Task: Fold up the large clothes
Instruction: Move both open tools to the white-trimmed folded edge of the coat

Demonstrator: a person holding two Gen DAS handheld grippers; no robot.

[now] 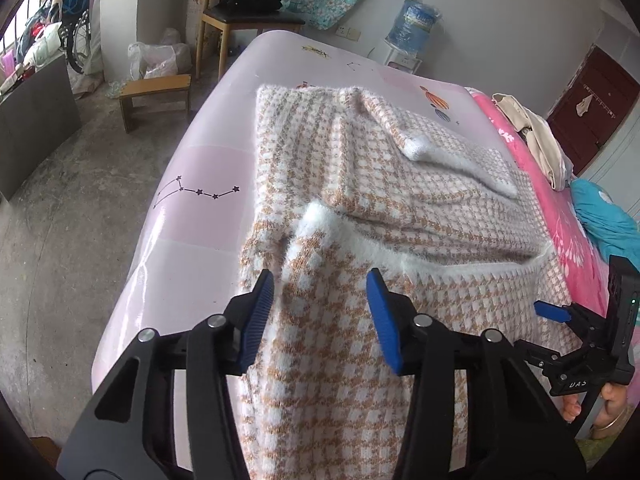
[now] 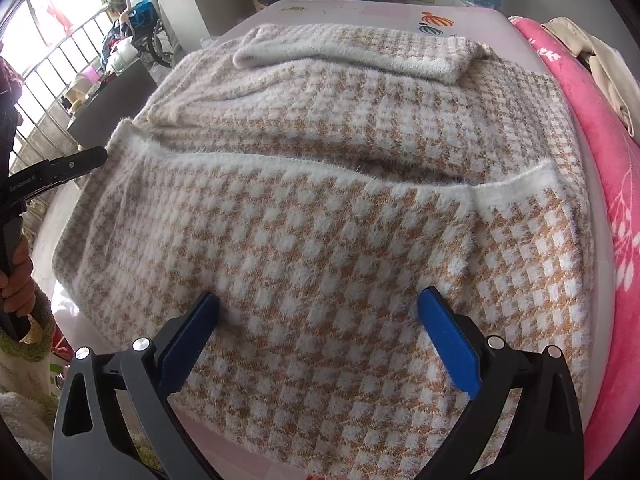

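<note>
- The checked sweater (image 2: pixel 320 208) lies on the bed (image 1: pixel 188 160), with sleeves laid over its middle and the near part folded up.
- The left gripper (image 1: pixel 320 308) and the right gripper (image 2: pixel 320 320) hover over it, jaws spread, holding nothing.
- I think more folds are left.

Fuzzy knit sweater (image 1: pixel 360 184) on a glossy, smooth bed cover (image 1: pixel 192 200) — fingers (image 1: pixel 258 312) ribbed blue plastic.
</note>
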